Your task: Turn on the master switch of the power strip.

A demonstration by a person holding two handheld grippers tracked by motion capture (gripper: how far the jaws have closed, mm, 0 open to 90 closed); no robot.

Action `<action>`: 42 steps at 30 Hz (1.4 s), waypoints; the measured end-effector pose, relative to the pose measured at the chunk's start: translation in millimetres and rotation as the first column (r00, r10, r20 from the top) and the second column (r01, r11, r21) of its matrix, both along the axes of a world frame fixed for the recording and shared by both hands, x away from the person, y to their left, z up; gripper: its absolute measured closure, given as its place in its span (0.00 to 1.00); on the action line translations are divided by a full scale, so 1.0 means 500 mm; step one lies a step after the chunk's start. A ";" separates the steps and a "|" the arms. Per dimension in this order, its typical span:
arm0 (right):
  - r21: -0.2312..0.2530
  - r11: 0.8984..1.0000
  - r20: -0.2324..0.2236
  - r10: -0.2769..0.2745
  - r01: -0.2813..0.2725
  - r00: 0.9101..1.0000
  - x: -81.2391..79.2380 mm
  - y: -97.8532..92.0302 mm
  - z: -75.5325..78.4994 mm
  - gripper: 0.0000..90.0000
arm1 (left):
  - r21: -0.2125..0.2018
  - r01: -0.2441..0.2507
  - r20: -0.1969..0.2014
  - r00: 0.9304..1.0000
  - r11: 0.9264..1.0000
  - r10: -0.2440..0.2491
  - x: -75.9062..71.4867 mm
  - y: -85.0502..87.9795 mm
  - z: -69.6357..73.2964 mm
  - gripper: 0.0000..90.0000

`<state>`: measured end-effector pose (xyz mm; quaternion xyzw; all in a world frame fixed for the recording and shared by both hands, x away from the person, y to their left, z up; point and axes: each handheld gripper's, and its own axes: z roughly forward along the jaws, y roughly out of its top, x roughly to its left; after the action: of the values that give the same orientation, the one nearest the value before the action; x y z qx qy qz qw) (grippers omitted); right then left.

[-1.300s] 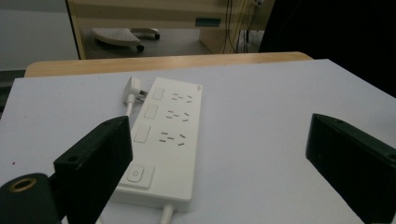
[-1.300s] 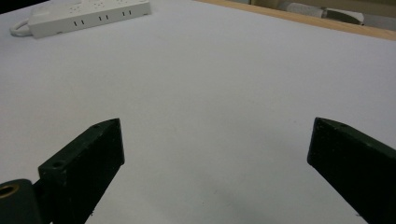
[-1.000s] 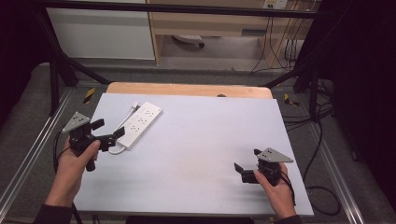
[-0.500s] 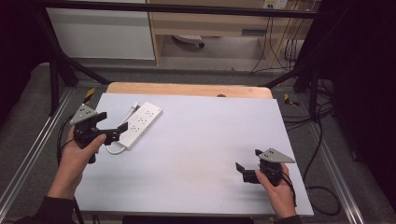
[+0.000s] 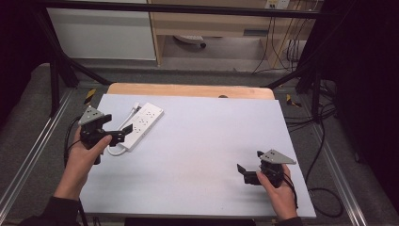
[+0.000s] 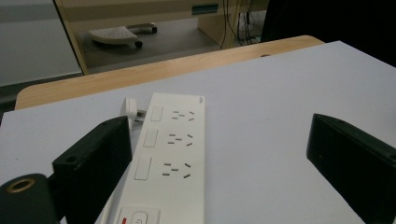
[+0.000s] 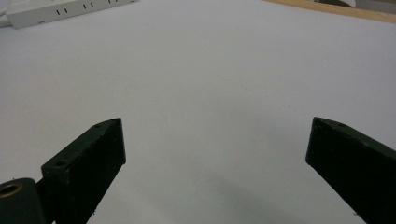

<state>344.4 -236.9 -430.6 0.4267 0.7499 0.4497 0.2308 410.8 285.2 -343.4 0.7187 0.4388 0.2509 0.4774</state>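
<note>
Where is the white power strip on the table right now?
In the high view the white power strip lies at the left rear of the table, angled, just ahead of the open left gripper. Its plug lies beside its far end.

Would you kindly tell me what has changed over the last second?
The left tongs have moved forward to the white power strip, jaws open, nothing gripped yet. The strip has not shifted, and the right tongs stay open near the table's front right.

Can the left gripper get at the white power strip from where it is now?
Probably yes: the left gripper is open, right at the white power strip, nothing between.
</note>
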 end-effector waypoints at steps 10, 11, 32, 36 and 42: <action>-0.019 1.000 -0.014 0.007 -0.008 1.000 0.004 0.003 -0.005 0.06 | 0.016 -0.019 -0.013 1.000 1.000 0.019 0.010 -0.009 -0.019 0.08; -0.015 1.000 -0.016 0.007 -0.008 1.000 0.004 0.003 -0.006 0.06 | 0.015 -0.034 -0.019 0.999 0.999 0.034 0.014 -0.010 -0.024 0.08; -0.022 0.999 -0.045 -0.036 0.035 0.998 0.013 -0.002 -0.016 0.06 | 0.137 0.002 -0.082 0.997 0.991 0.009 0.048 -0.062 -0.074 0.16; -0.022 0.999 -0.041 -0.026 0.026 0.999 0.023 -0.008 -0.016 0.06 | 0.147 -0.024 -0.089 0.995 0.989 0.038 0.065 -0.059 -0.079 0.25; -0.027 0.999 -0.054 -0.027 0.026 0.998 0.028 -0.018 -0.020 0.07 | 0.158 -0.091 -0.109 0.988 0.983 0.109 0.087 -0.028 -0.075 0.39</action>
<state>358.4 -246.1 -440.7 0.4456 0.7560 0.4250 0.2221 454.1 271.4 -380.8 0.7434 0.4813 0.2650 0.3814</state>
